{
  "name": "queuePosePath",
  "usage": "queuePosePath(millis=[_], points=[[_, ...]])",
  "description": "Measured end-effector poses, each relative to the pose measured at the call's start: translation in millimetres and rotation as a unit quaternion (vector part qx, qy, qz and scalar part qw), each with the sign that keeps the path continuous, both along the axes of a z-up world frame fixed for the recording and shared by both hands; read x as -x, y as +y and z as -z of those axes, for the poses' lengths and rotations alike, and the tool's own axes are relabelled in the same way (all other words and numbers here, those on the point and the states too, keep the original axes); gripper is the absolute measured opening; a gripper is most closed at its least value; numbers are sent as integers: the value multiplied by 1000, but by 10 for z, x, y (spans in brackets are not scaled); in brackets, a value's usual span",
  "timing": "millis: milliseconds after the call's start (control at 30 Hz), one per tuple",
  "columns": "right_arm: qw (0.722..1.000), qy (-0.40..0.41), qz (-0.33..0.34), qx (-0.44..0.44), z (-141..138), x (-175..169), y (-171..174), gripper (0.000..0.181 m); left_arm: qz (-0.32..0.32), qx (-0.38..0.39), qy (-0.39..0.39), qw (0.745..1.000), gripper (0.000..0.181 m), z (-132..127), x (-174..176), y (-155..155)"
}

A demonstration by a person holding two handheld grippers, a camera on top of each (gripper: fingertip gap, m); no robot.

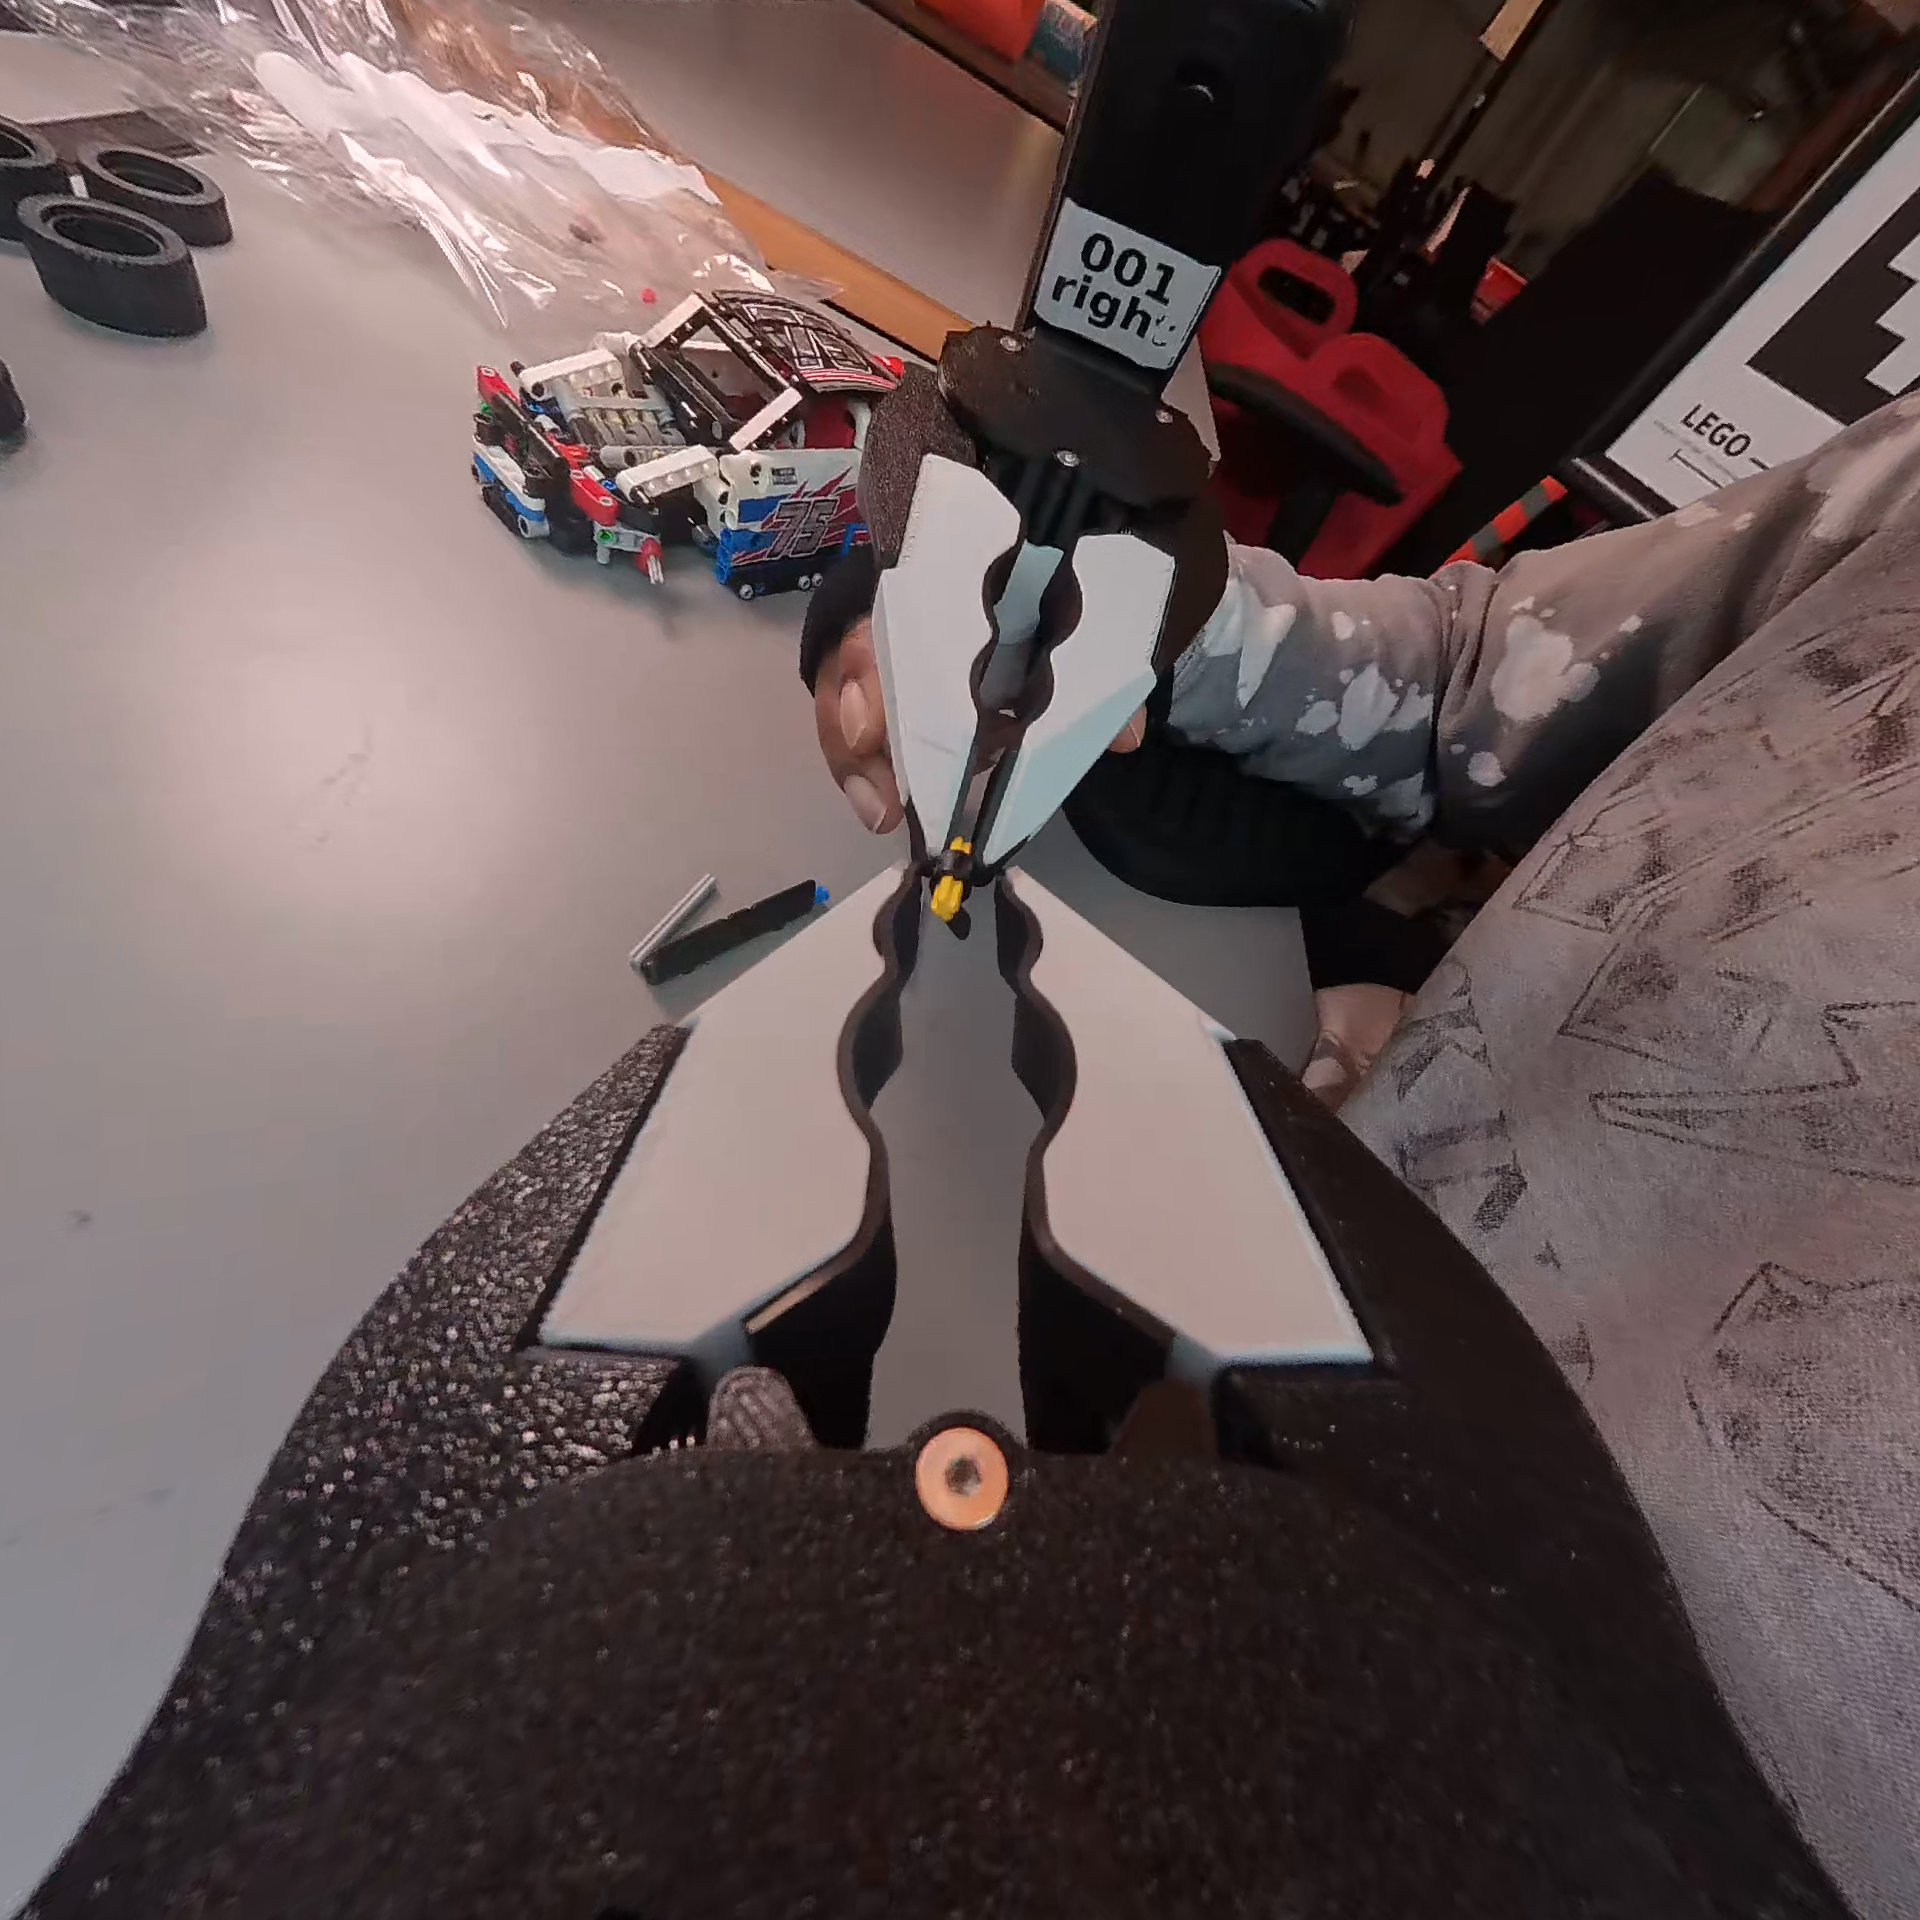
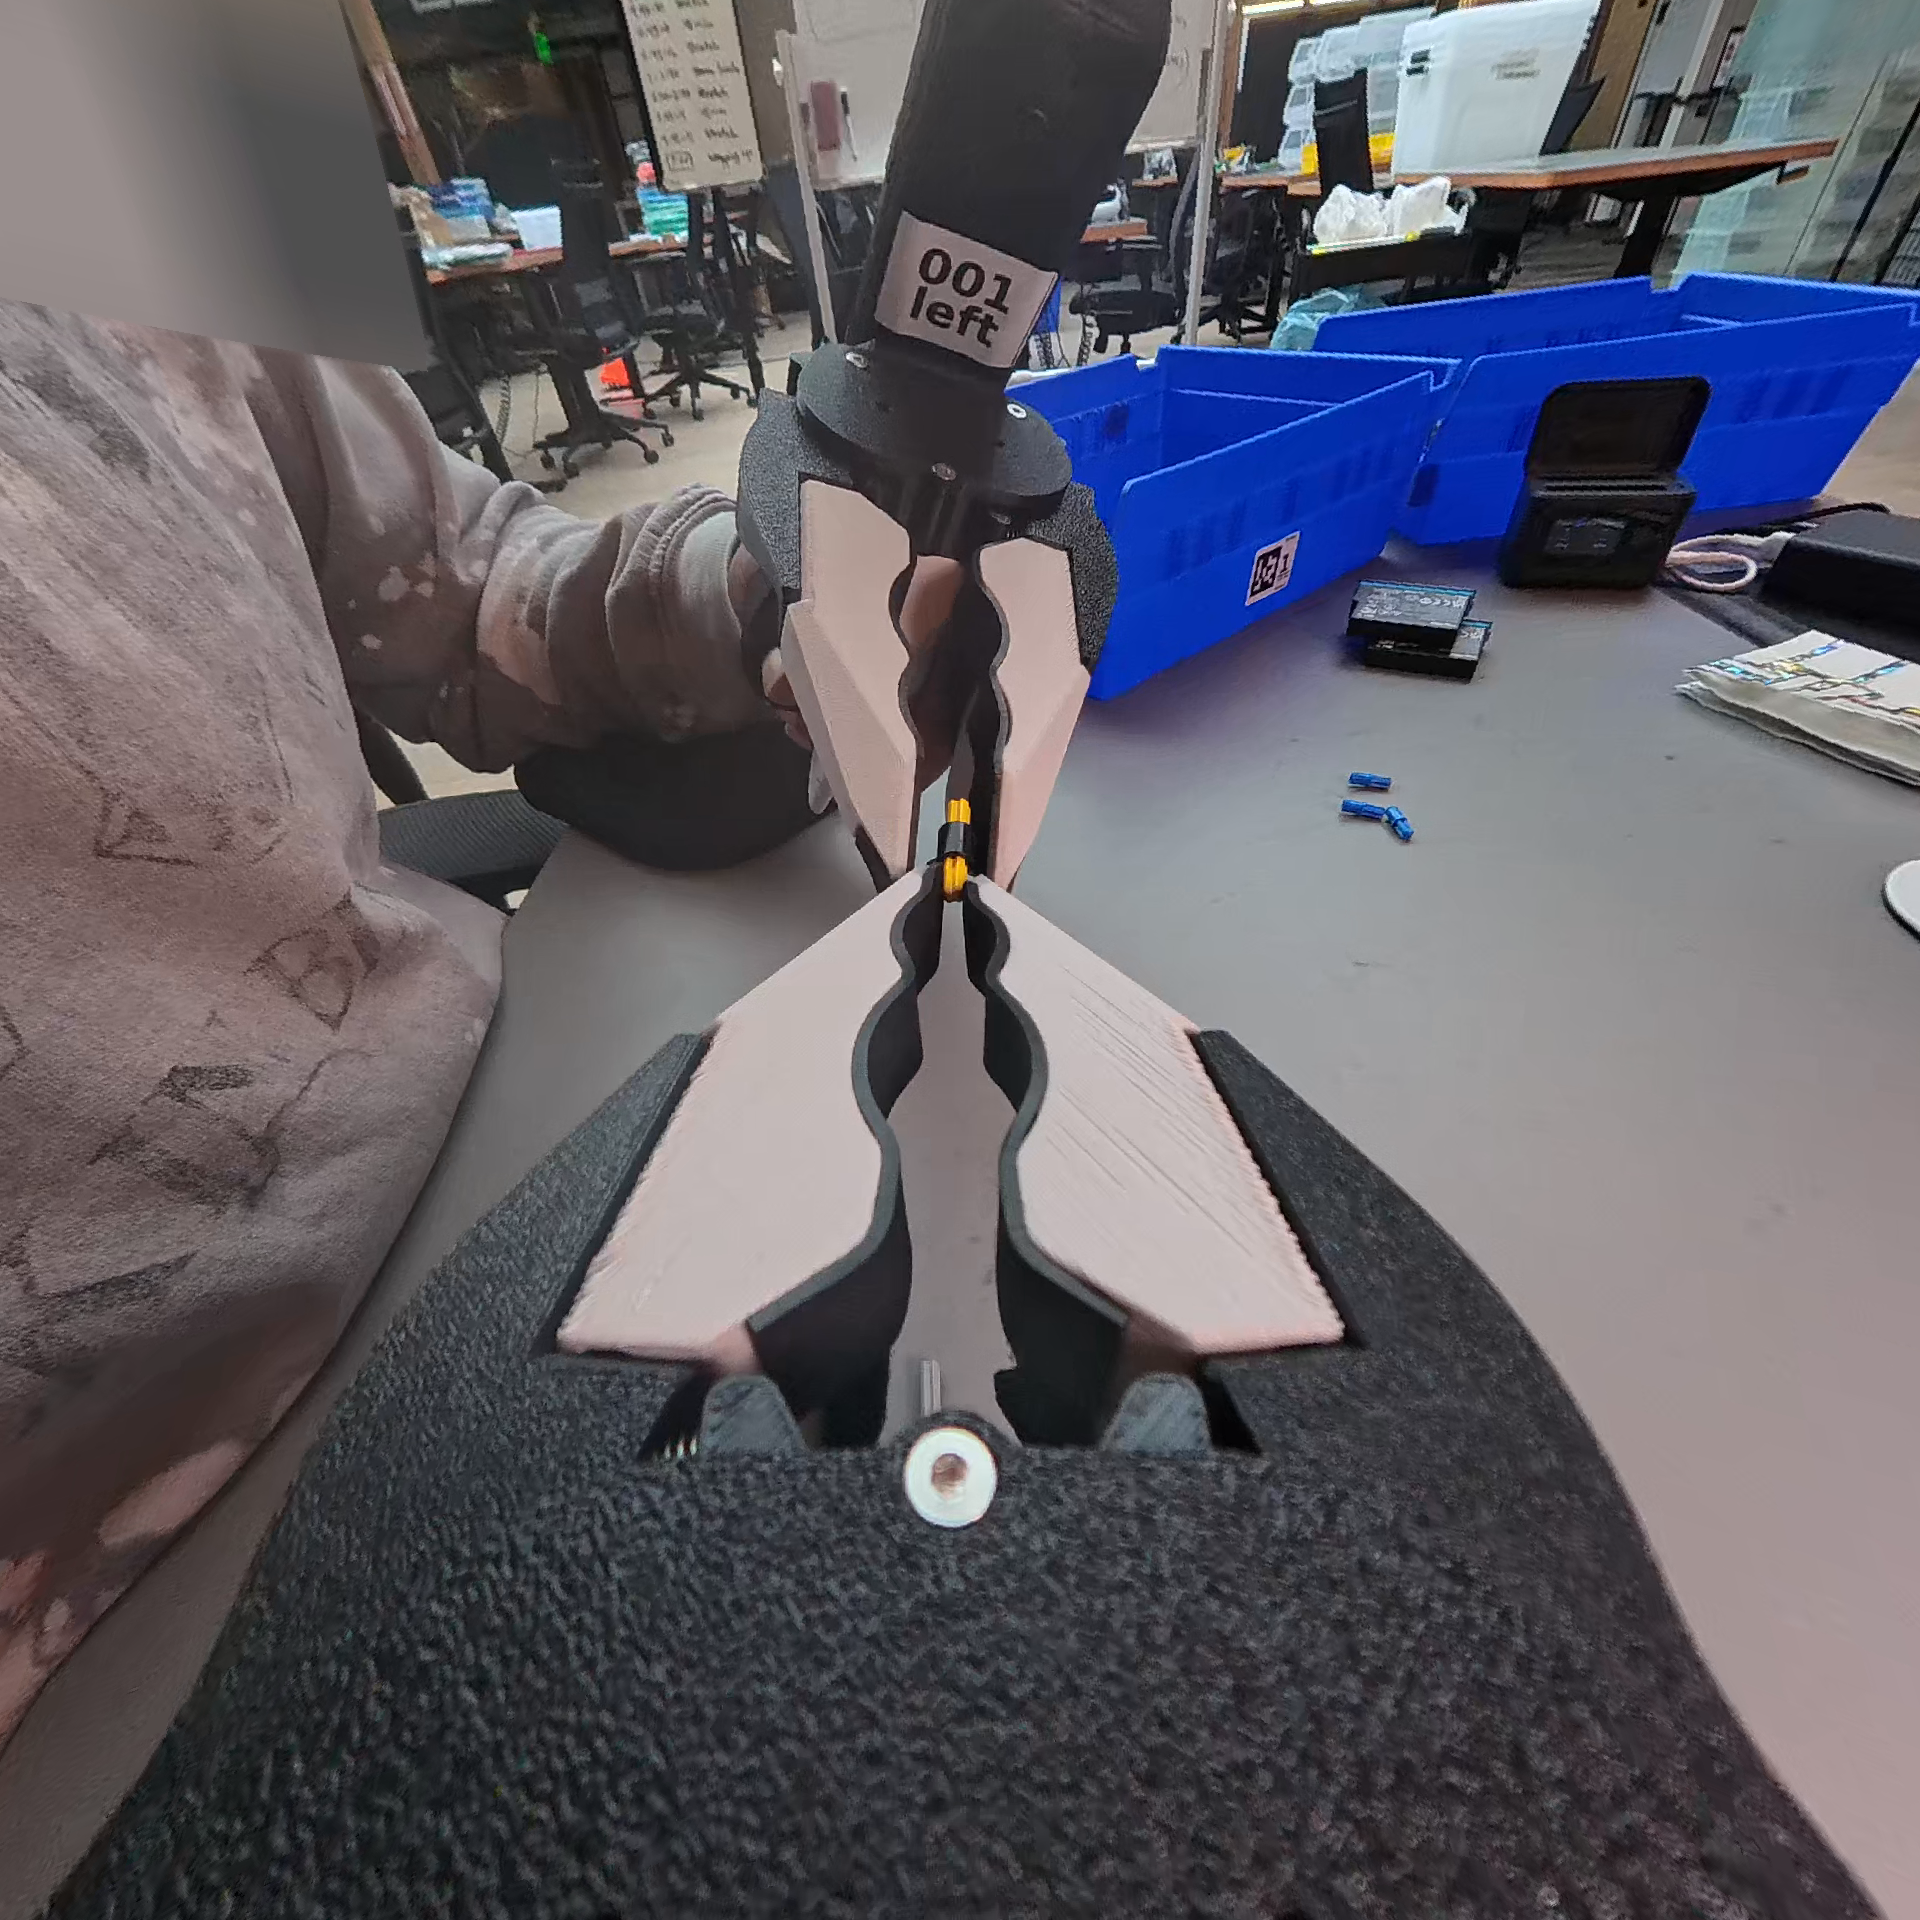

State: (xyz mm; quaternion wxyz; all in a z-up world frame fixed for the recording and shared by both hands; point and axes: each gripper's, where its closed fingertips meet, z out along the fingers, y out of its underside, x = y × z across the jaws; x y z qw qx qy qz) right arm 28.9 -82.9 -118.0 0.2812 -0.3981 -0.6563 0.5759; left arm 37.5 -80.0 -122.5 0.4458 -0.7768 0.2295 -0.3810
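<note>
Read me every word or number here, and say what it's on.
I won't quote writing; these bear it:
White label, right gripper's handle.
White label, left gripper's handle.
Number decals, toy car.
Black-and-white sign, right edge.
Whiteboard, handwriting too small.
Sticker, blue bin.

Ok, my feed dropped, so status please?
Right gripper shut on yellow-black pin. Left gripper open, tips flanking same pin. Nothing blocking.

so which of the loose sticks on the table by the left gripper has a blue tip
The black beam, the longer of the two; a blue pin shows at its far end. The grey axle lying alongside it on the far side is plain grey, with no blue.
</note>
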Motion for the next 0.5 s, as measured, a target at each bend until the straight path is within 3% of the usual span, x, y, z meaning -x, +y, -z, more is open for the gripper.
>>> queuePosePath(millis=[367,500], points=[[1000,-10,-5,-12,57,2,0,3,-9,-18,29,999,4,60,55,-5],[1000,12,-5,-1,-48,-5,15,3,-21,-44,2,999,2,-82,85,3]])
